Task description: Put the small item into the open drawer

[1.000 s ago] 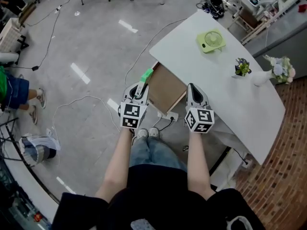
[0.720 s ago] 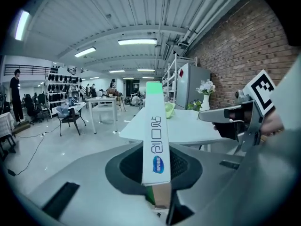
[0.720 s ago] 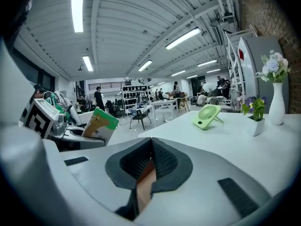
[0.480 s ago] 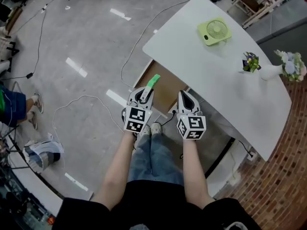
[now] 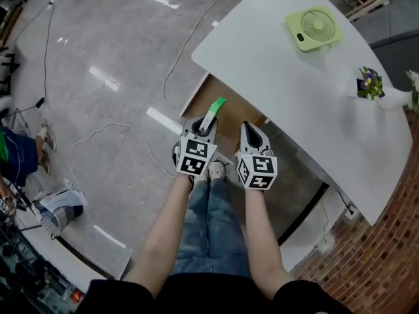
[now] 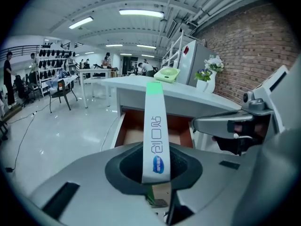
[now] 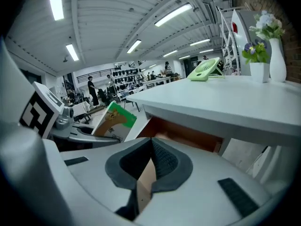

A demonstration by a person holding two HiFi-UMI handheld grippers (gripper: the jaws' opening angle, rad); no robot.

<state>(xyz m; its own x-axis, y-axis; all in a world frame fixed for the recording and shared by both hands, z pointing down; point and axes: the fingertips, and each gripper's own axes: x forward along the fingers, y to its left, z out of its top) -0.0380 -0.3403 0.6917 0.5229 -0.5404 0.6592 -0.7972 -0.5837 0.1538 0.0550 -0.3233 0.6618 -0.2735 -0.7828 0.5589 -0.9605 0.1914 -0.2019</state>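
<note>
While near drawer [image 5: 234, 108], box [image 5: 213, 112] in tool [image 5: 205, 128].

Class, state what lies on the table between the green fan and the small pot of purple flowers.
Nothing: the head view shows bare white table between the fan and the pot.

surface: white table [image 5: 294, 103] | on it: green fan [image 5: 314, 28], flower pot [image 5: 368, 85], white vase [image 5: 395, 99]

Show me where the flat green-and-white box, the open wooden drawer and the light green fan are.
flat green-and-white box [image 6: 154, 135]: left gripper view, white printed edge.
open wooden drawer [image 5: 229, 114]: head view, bare brown bottom.
light green fan [image 5: 314, 26]: head view, round grille.
</note>
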